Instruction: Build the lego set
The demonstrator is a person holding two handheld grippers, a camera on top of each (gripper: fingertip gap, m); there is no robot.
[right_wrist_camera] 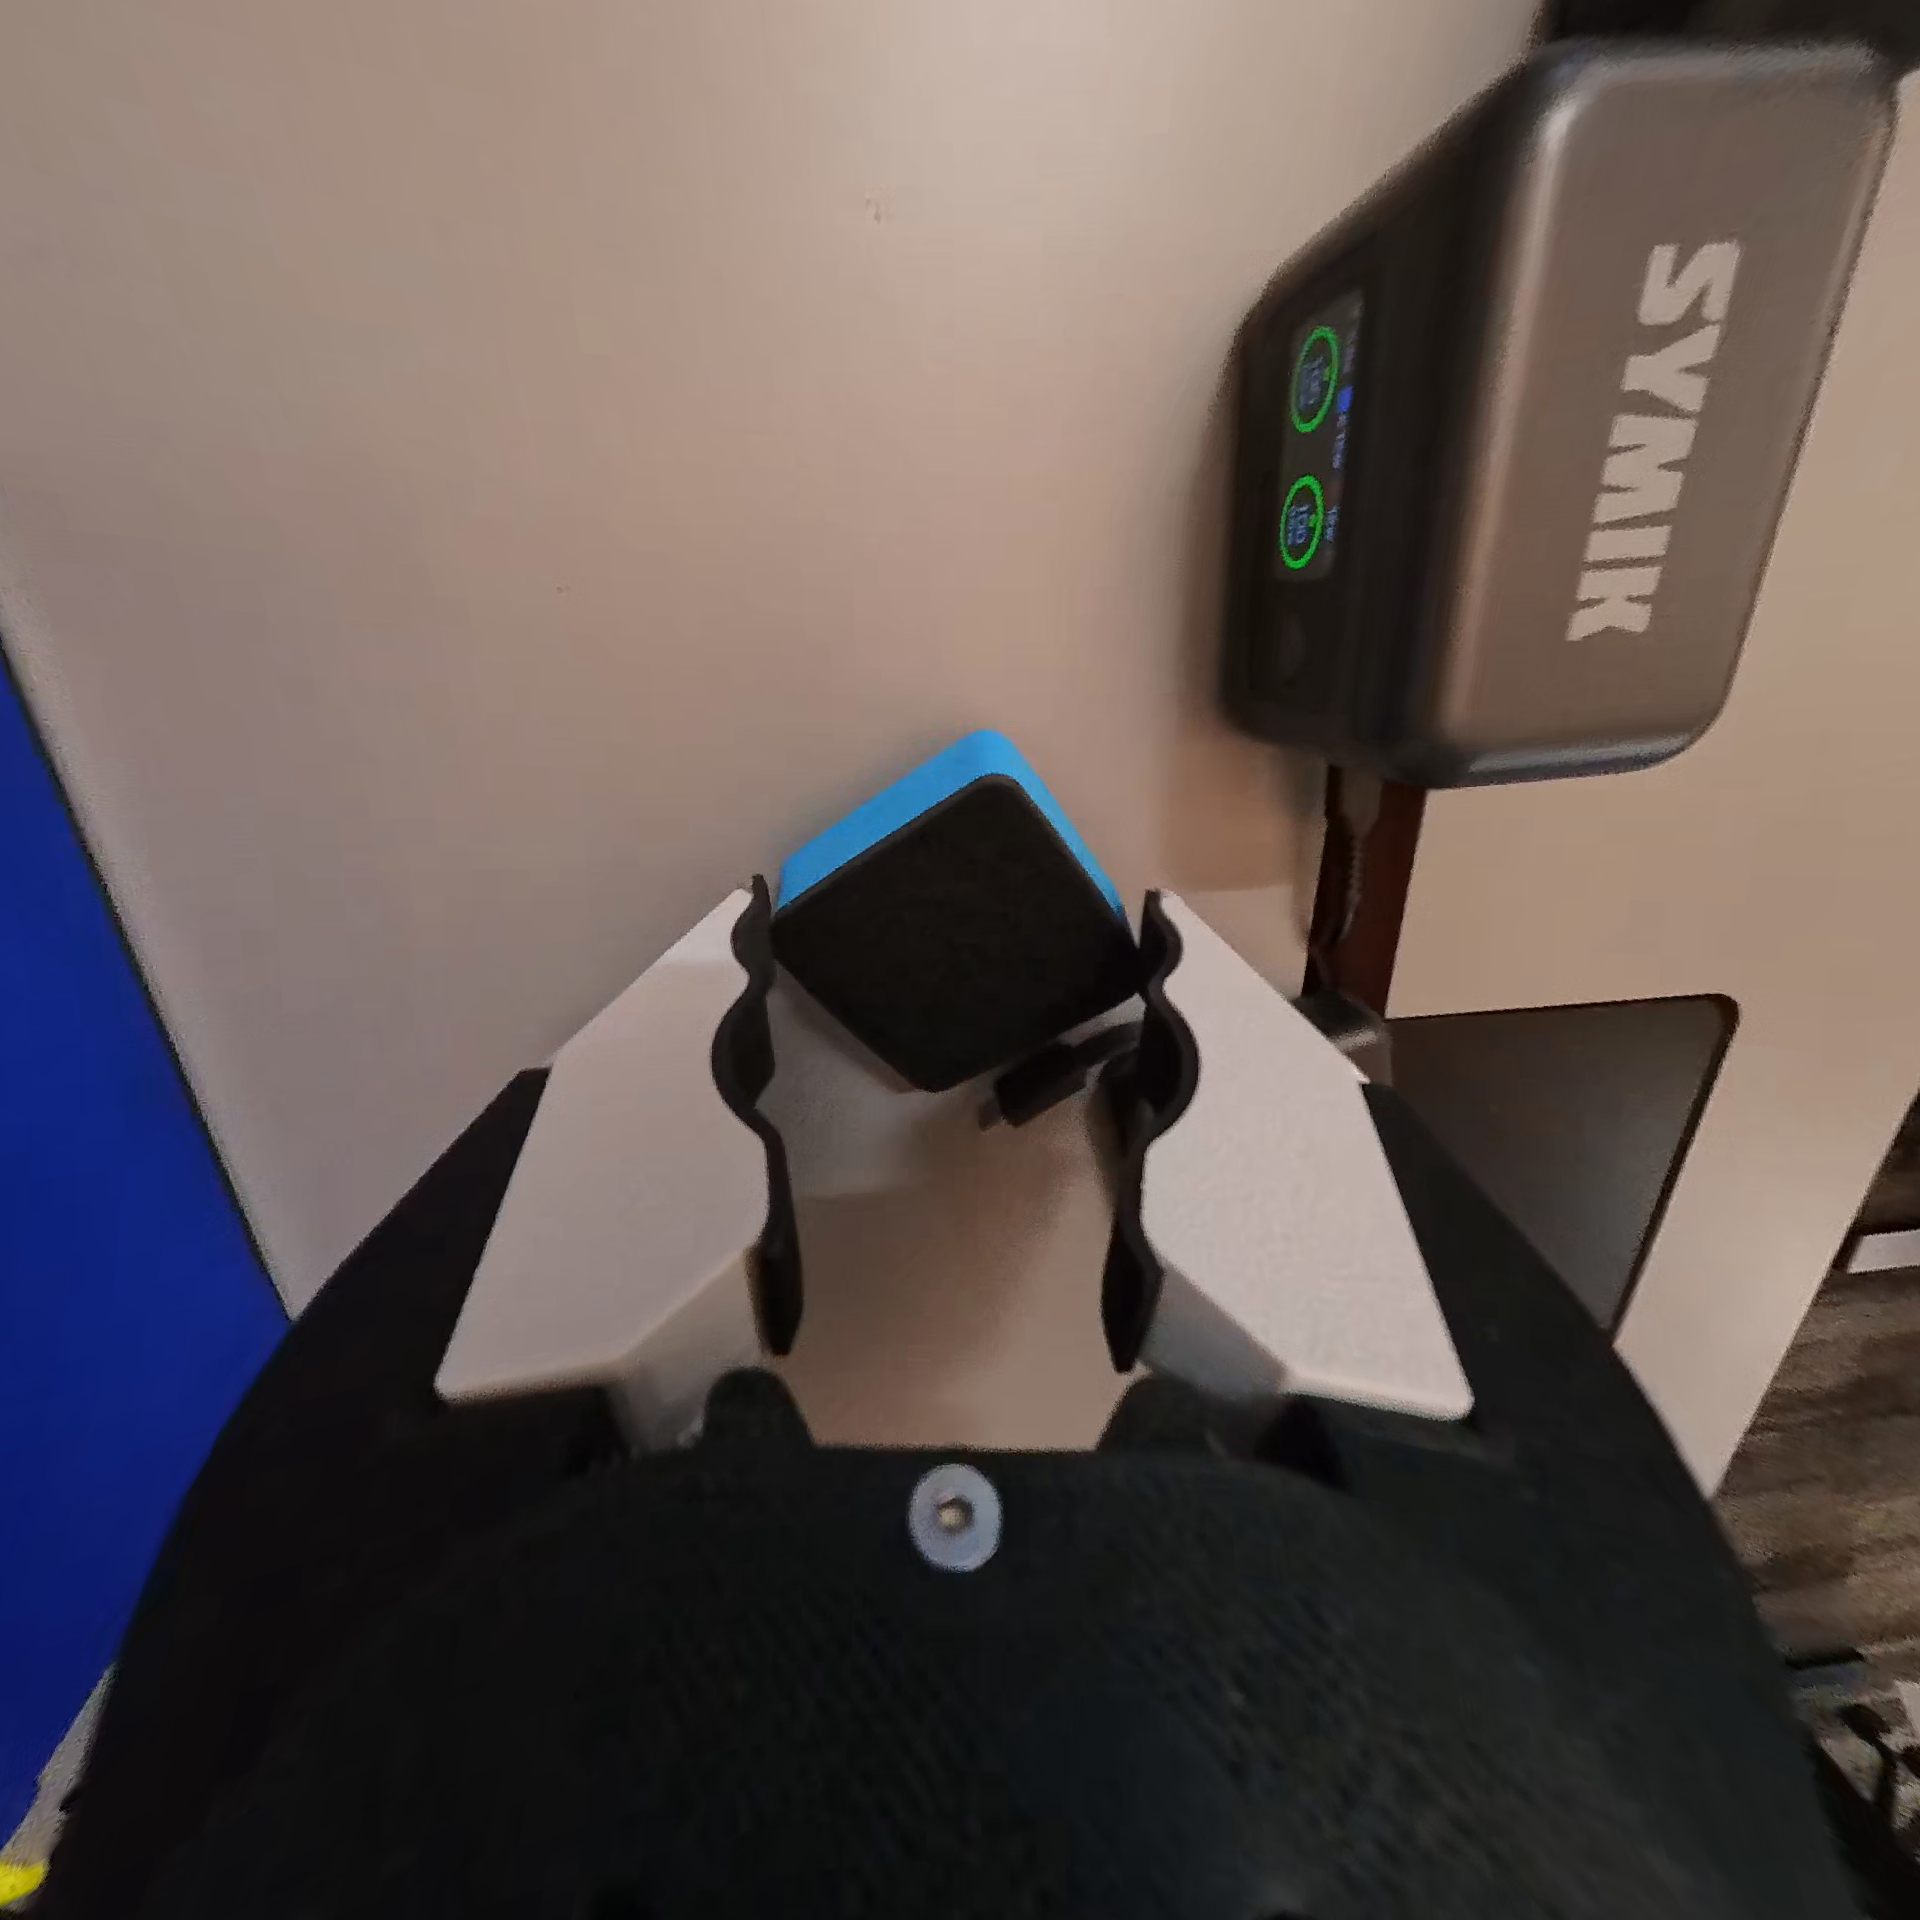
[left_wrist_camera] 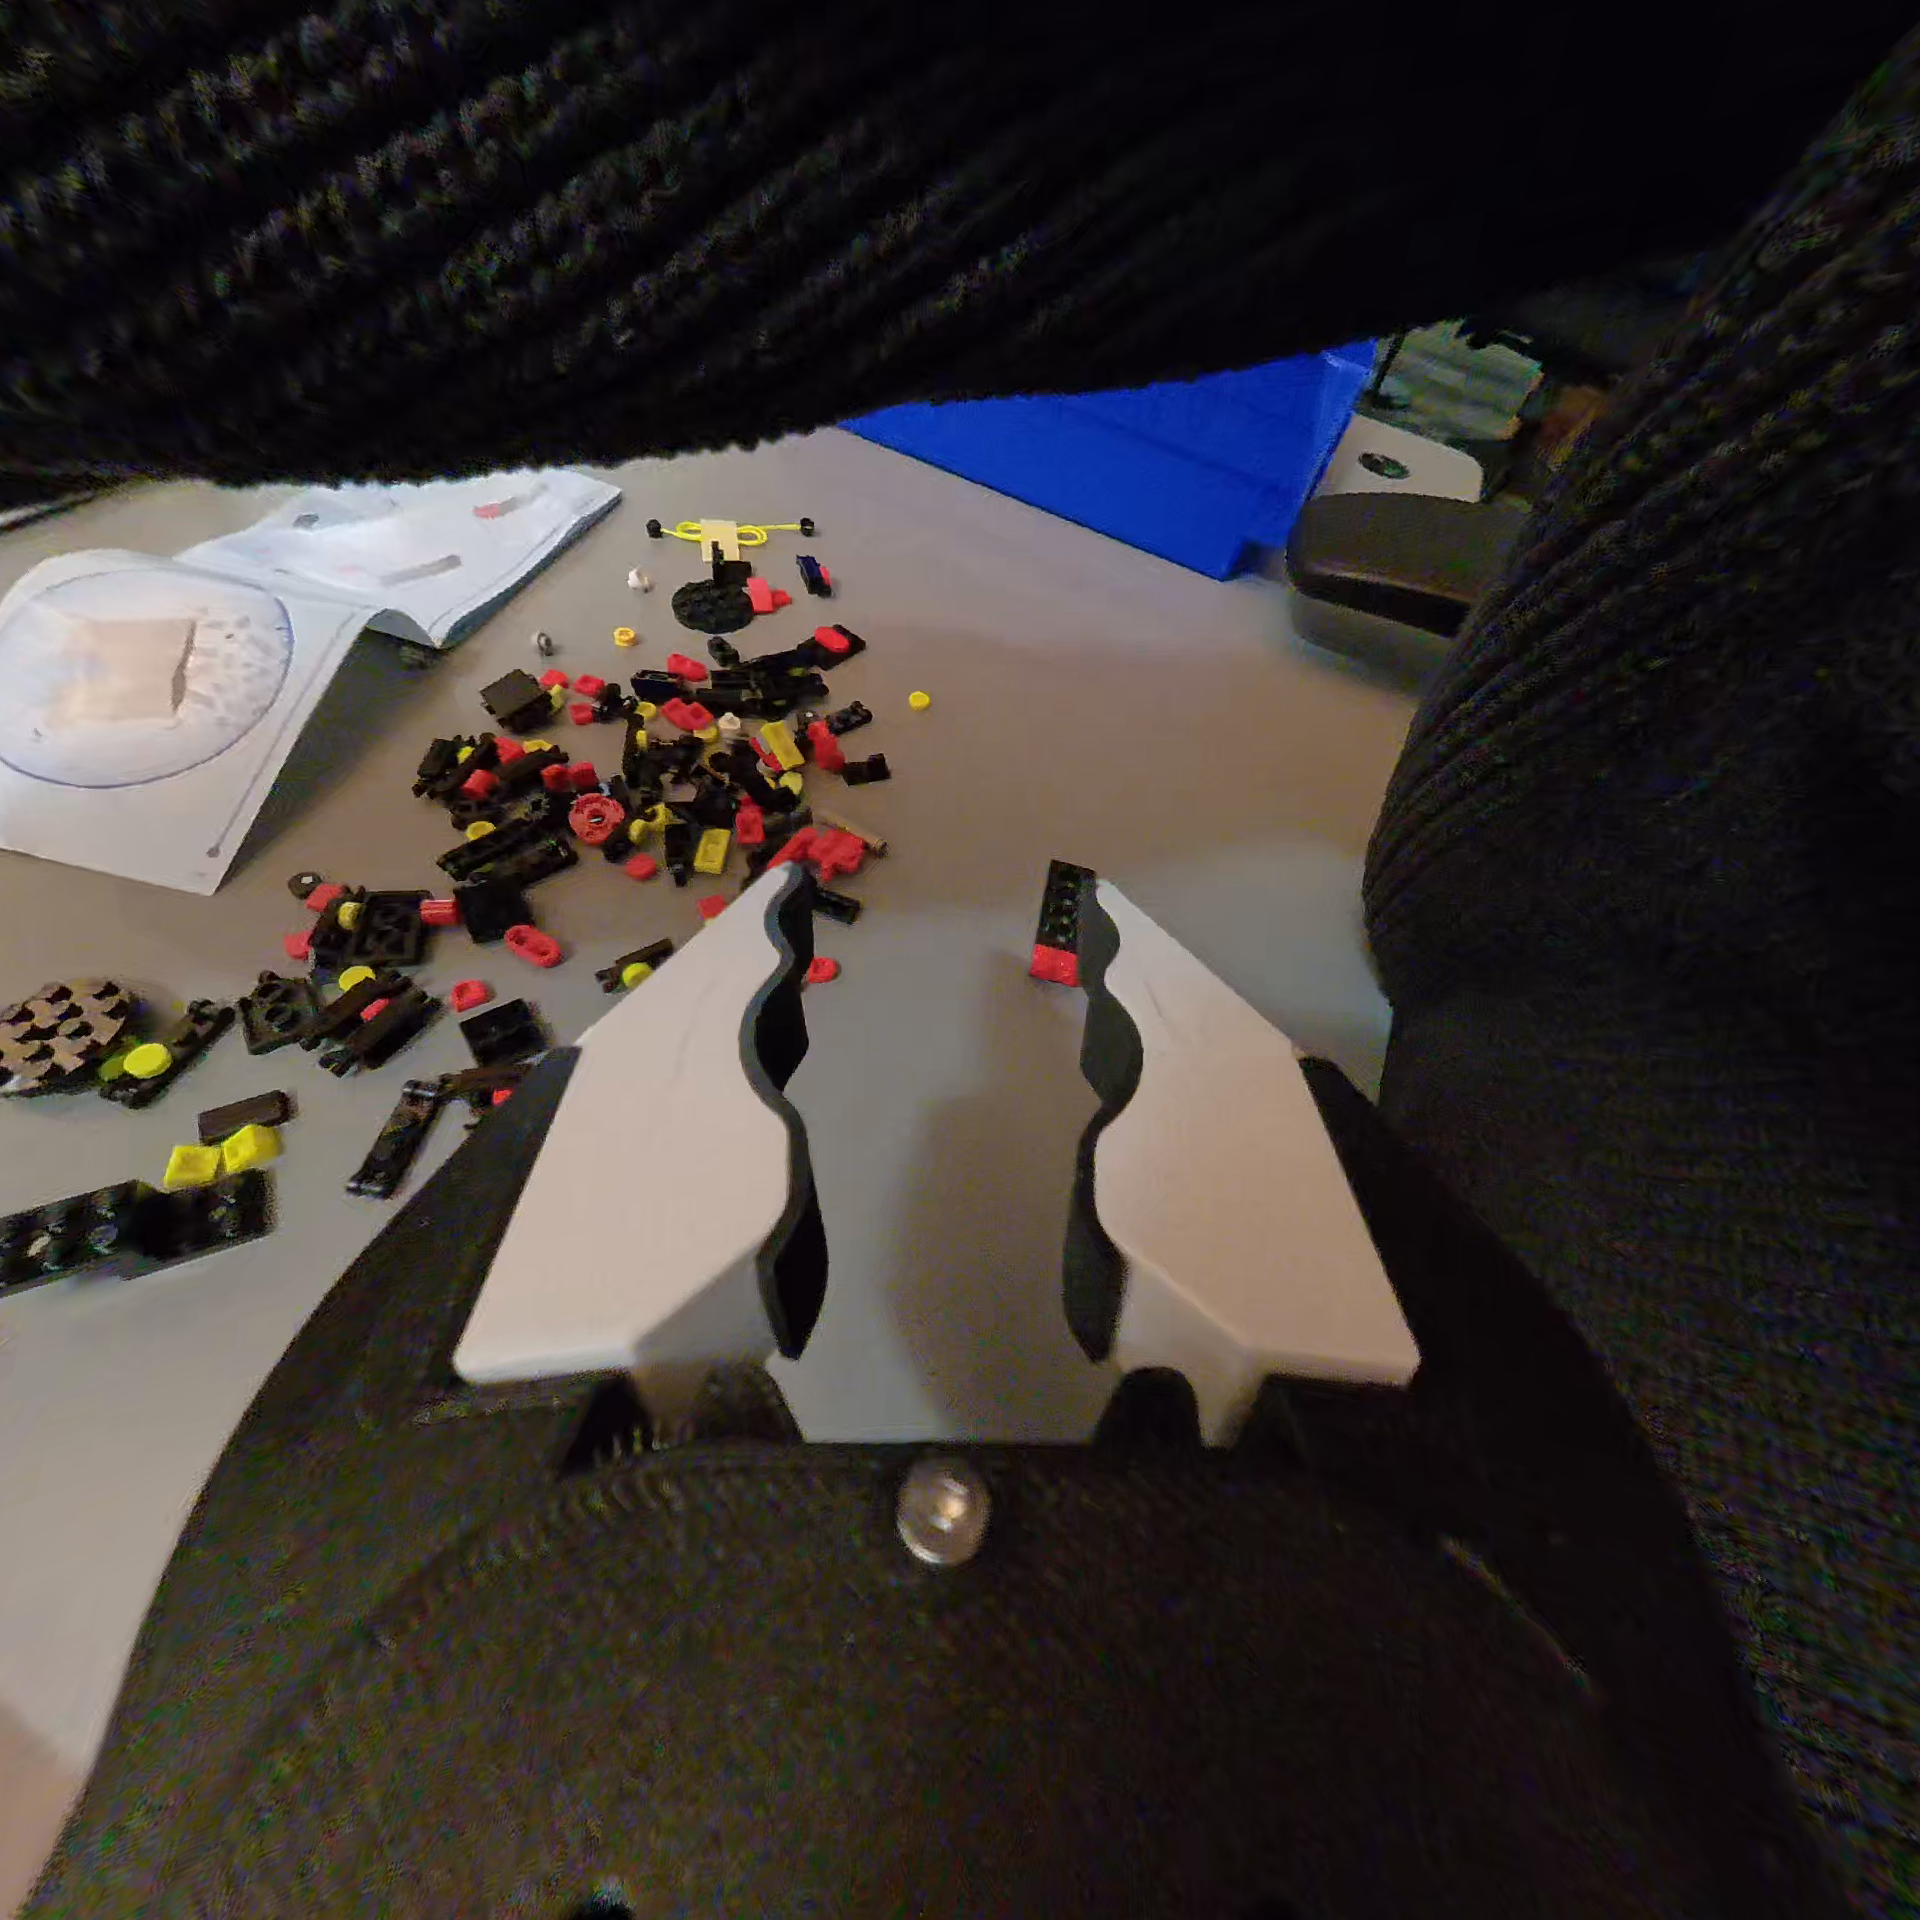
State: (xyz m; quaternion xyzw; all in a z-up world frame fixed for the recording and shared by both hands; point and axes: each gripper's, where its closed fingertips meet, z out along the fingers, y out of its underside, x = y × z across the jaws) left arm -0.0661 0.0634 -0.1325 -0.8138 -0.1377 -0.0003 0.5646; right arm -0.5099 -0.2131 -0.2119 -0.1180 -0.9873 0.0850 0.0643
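In the left wrist view, several loose black, red and yellow lego pieces [left_wrist_camera: 665, 769] lie scattered on the grey table [left_wrist_camera: 1091, 727]. My left gripper [left_wrist_camera: 935, 904] hovers low over the near side of the pile, open and empty. A black brick with a red piece on its end [left_wrist_camera: 1065, 925] lies right by the right fingertip. An open instruction booklet [left_wrist_camera: 208, 665] lies at the far left. My right gripper [right_wrist_camera: 951, 914] points away from the pile, jaws wide apart around a blue and black square block [right_wrist_camera: 951, 935]. Its fingertips are at the block's corners.
A black knit sleeve [left_wrist_camera: 727, 208] covers the top and right of the left wrist view. A blue sheet [left_wrist_camera: 1122, 468] lies at the back of the table. A grey power bank with a lit screen [right_wrist_camera: 1538, 416] and a cable sits at the upper right on a pale surface. One gripper's finger ends stand about 50 centimetres off the other's.
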